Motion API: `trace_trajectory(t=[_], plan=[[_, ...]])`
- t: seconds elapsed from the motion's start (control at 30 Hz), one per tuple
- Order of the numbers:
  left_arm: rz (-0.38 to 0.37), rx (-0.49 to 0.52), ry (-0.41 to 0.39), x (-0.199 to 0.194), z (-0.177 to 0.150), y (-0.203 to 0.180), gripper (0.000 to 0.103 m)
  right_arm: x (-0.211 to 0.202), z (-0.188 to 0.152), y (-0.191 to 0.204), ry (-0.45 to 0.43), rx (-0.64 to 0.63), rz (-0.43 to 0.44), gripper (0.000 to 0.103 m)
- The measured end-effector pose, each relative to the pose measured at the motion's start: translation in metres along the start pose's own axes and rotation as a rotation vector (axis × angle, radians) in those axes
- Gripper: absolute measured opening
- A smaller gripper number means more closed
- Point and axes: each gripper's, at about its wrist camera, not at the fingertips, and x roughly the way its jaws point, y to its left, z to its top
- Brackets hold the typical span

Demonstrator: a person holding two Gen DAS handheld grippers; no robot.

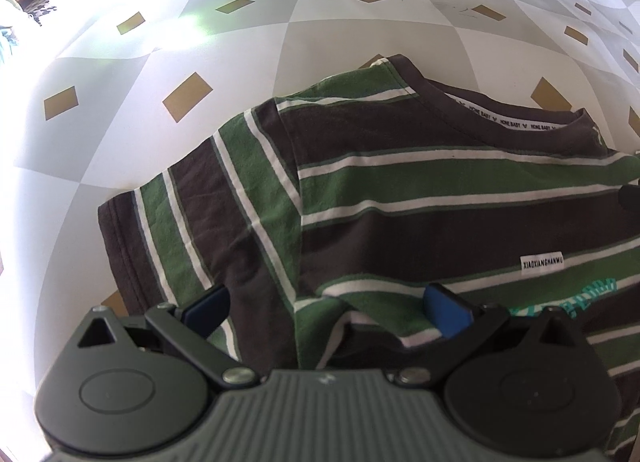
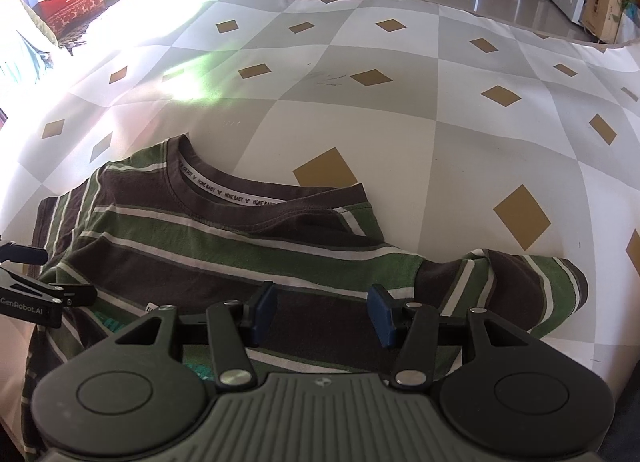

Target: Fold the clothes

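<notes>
Below, striped shirt [image 2: 208, 246] on checkered cloth [image 2: 400, 109]

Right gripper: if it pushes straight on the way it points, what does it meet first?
Most likely the striped T-shirt, its dark chest band lying between the open fingers of the right gripper; depth is hard to judge.

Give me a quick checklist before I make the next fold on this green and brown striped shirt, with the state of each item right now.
1. Green, brown and white striped cotton T-shirt lying front up on the checked grey and white cloth, collar away from the grippers: ok.
2. Left sleeve spread flat: ok.
3. Right sleeve spread flat: not ok, it is bunched and creased.
4. Left gripper open over the shirt: ok; a fabric ridge rises between its fingers, whether the pads press it: cannot tell.
5. Right gripper open, nothing pinched: ok.
6. Bottom hem lying straight: cannot tell, it is hidden beneath the grippers.
</notes>
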Motion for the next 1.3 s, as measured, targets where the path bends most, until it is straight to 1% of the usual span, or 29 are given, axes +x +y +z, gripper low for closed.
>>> trace_trajectory(t=[0.07, 0.13, 0.17, 0.27, 0.5, 0.7, 0.83, 1.3], plan=[[-0.011, -0.015, 0.005, 0.006, 0.0, 0.004, 0.103, 0.006, -0.001, 0.004, 0.033, -0.004, 0.015, 0.048], [-0.033, -0.062, 0.003, 0.009, 0.003, 0.01, 0.103, 0.018, -0.003, 0.009, 0.079, -0.02, -0.002, 0.048], [-0.032, -0.058, 0.003, 0.009, 0.005, 0.009, 0.103, 0.022, -0.004, 0.011, 0.089, -0.031, -0.018, 0.049], [-0.029, -0.032, -0.004, 0.011, 0.011, 0.005, 0.103, 0.029, -0.002, 0.018, 0.063, -0.067, -0.061, 0.05], [-0.025, -0.02, -0.035, 0.014, 0.029, 0.002, 0.103, 0.042, 0.013, 0.016, 0.007, 0.005, -0.123, 0.053], [-0.022, -0.032, -0.058, 0.018, 0.042, 0.004, 0.103, 0.048, 0.024, 0.014, -0.027, 0.044, -0.16, 0.059], [-0.014, -0.051, -0.069, 0.021, 0.045, 0.002, 0.103, 0.052, 0.028, 0.019, -0.036, 0.048, -0.178, 0.064], [-0.004, -0.072, -0.099, 0.038, 0.069, -0.006, 0.103, 0.058, 0.032, 0.023, -0.079, 0.08, -0.199, 0.073]])
